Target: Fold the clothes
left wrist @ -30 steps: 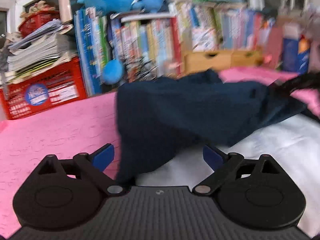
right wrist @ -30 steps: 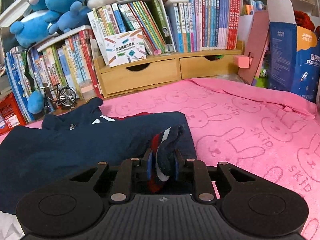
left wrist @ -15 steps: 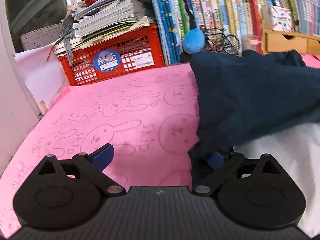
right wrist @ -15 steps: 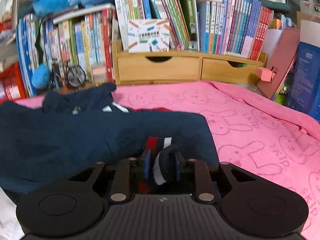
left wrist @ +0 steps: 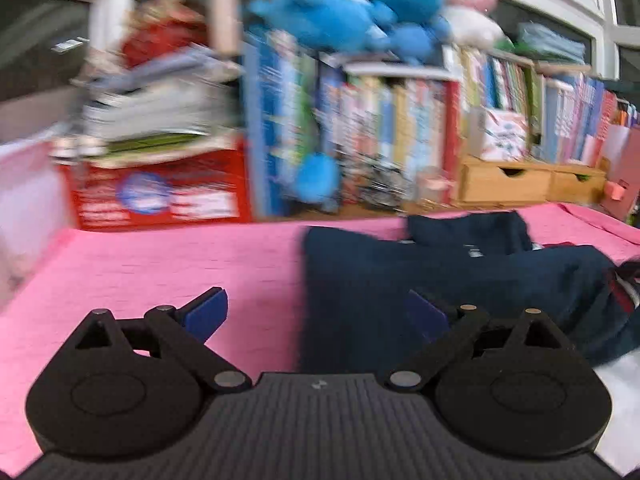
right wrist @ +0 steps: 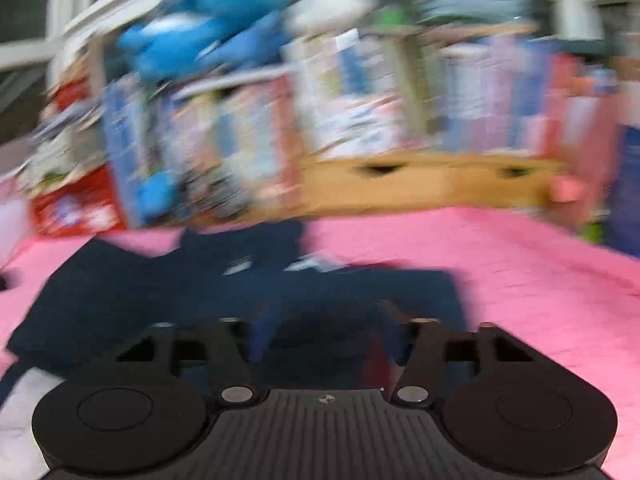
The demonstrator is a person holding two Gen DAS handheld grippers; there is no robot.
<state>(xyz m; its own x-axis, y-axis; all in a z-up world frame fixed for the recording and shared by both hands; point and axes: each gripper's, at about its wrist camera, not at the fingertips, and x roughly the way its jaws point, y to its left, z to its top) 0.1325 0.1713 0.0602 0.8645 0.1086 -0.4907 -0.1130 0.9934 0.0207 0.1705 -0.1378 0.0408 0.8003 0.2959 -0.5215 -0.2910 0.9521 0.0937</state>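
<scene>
A dark navy garment lies folded over on the pink bunny-print cloth, its red-and-white striped cuff at the right edge. My left gripper is open and empty just above the garment's left edge. In the blurred right wrist view the same garment lies spread ahead. My right gripper is open and empty over the garment's near edge.
A red crate with stacked papers stands at the back left. Rows of books, blue plush toys and a wooden drawer unit line the back. White fabric lies at the near right.
My right gripper has opened and let go of the striped cuff, then pulled back. My left gripper has lifted and swung right. Both views are blurred by motion.
</scene>
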